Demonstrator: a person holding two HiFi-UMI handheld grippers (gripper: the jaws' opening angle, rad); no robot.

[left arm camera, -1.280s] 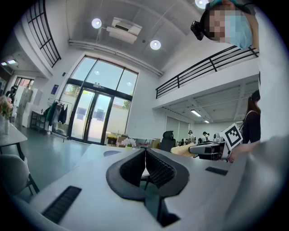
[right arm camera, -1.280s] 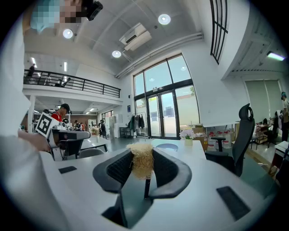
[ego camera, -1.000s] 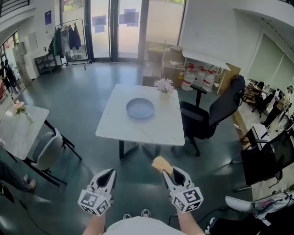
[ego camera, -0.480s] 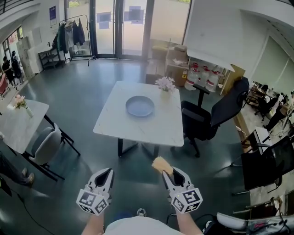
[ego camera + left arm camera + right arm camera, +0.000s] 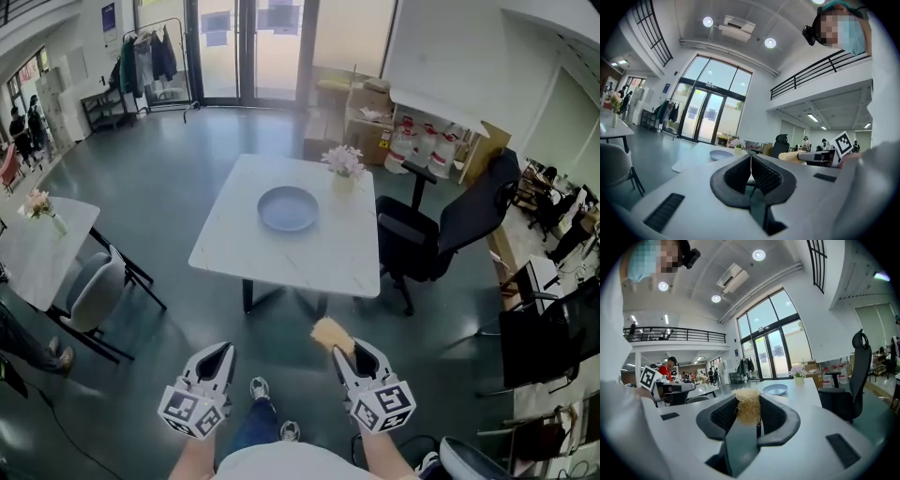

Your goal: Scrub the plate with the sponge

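Observation:
A round blue-grey plate (image 5: 288,208) lies on the white table (image 5: 281,258) well ahead of me, beside a small vase of flowers (image 5: 344,166). In the right gripper view the plate (image 5: 775,389) shows far off past the jaws. My right gripper (image 5: 345,353) is shut on a tan fibrous sponge (image 5: 331,334), whose strands stick out above the jaws (image 5: 747,408). My left gripper (image 5: 221,355) is shut with nothing in it; its ribbed pads meet in the left gripper view (image 5: 751,169). Both grippers are held low, over the floor, short of the table.
A black office chair (image 5: 441,230) stands at the table's right side. A second white table (image 5: 37,253) with a grey chair (image 5: 94,300) is at the left. Boxes and shelves (image 5: 427,141) line the far wall. My legs and shoes (image 5: 260,394) show over the dark floor.
The table and plate have shifted slightly in the head view as I walk; a leg and shoe now step forward between the grippers. Both grippers keep their grip and place in the frame.

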